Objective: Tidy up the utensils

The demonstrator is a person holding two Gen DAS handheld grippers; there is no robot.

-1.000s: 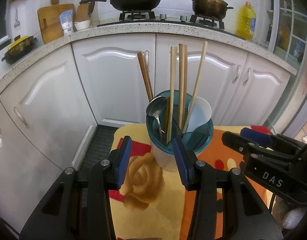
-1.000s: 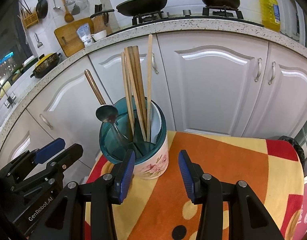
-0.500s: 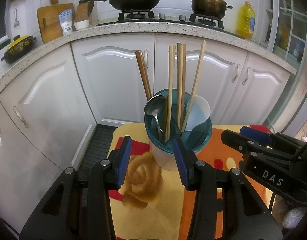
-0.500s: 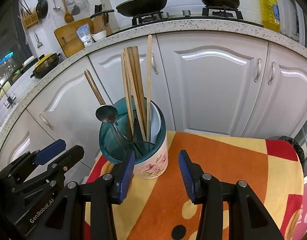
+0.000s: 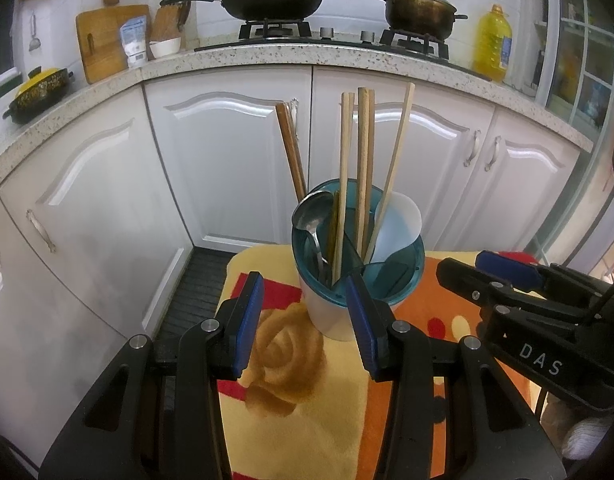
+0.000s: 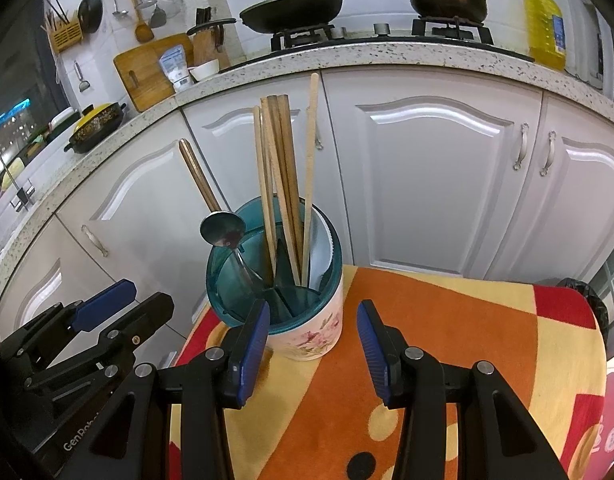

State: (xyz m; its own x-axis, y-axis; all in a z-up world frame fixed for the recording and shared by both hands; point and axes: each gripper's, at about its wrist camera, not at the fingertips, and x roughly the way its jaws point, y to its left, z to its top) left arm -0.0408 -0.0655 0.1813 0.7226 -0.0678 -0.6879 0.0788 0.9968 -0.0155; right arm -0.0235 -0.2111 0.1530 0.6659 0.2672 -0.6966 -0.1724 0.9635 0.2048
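A white floral utensil holder (image 6: pixel 311 328) with a teal divided insert (image 5: pixel 391 276) stands on the orange and yellow cloth (image 6: pixel 447 320). It holds several wooden chopsticks (image 5: pixel 363 168) upright, a metal spoon (image 6: pixel 223 230) and a white plastic piece (image 5: pixel 399 224). My left gripper (image 5: pixel 305 312) is open and empty, just in front of the holder's left side. My right gripper (image 6: pixel 313 336) is open and empty, in front of the holder's right side. Each gripper shows in the other's view, the left (image 6: pixel 99 316) and the right (image 5: pixel 503 276).
White cabinet doors (image 6: pixel 427 184) stand behind the small cloth-covered table. A granite counter (image 5: pixel 347 56) carries a stove with a wok (image 5: pixel 271 0) and a pot (image 5: pixel 419 8), an oil bottle (image 5: pixel 493 44) and a cutting board (image 5: pixel 103 40).
The left wrist view has shifted very slightly; the holder sits a touch further from it. Both grippers stay open and empty.
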